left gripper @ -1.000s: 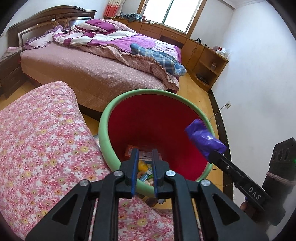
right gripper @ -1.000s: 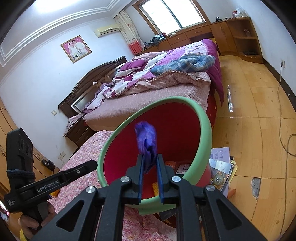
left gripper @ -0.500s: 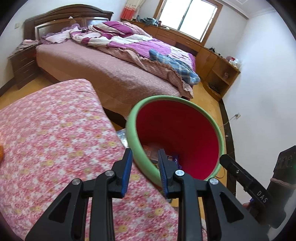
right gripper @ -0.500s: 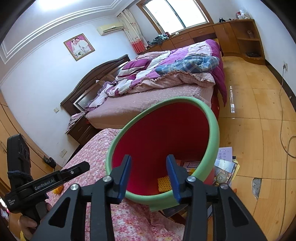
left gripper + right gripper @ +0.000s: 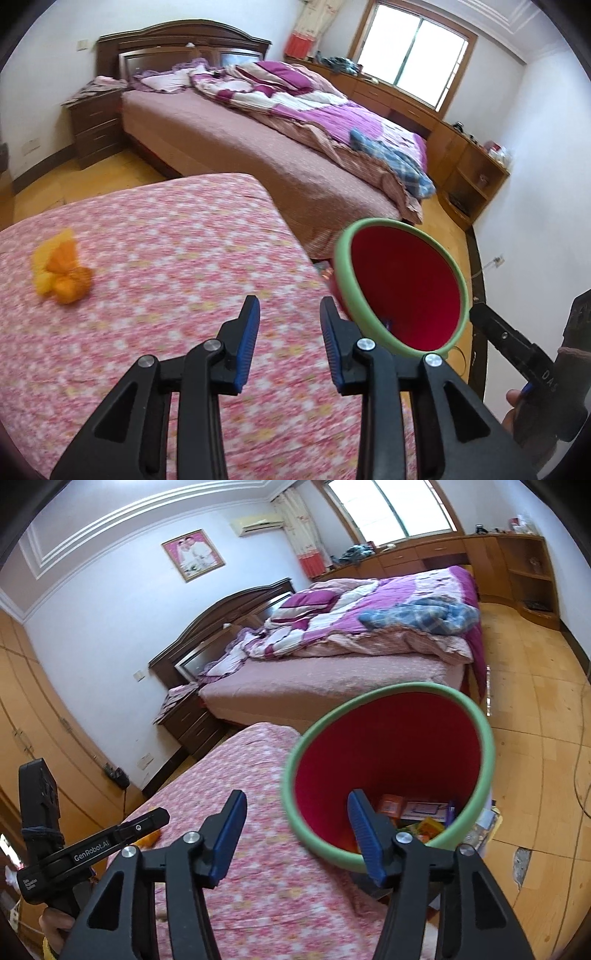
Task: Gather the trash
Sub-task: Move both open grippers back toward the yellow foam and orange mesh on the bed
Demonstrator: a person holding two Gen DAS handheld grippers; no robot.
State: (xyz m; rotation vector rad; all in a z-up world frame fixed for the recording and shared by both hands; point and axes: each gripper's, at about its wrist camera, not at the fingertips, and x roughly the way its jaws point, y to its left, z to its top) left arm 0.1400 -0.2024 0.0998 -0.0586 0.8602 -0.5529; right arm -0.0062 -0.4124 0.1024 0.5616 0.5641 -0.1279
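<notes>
One crumpled orange and yellow plastic wrapper (image 5: 61, 271) lies on the pink floral-cloth counter (image 5: 177, 258), well apart from the round red bin with a green rim (image 5: 480, 746) that stands just beside the counter's edge and holds boxes and packets at its bottom. Left gripper (image 5: 290, 332) hangs over the counter with its blue-padded jaws opening and nothing between them. Right gripper (image 5: 297, 830) is near the bin's rim, jaws likewise opening and empty, with a large bed (image 5: 258, 147) beyond.
</notes>
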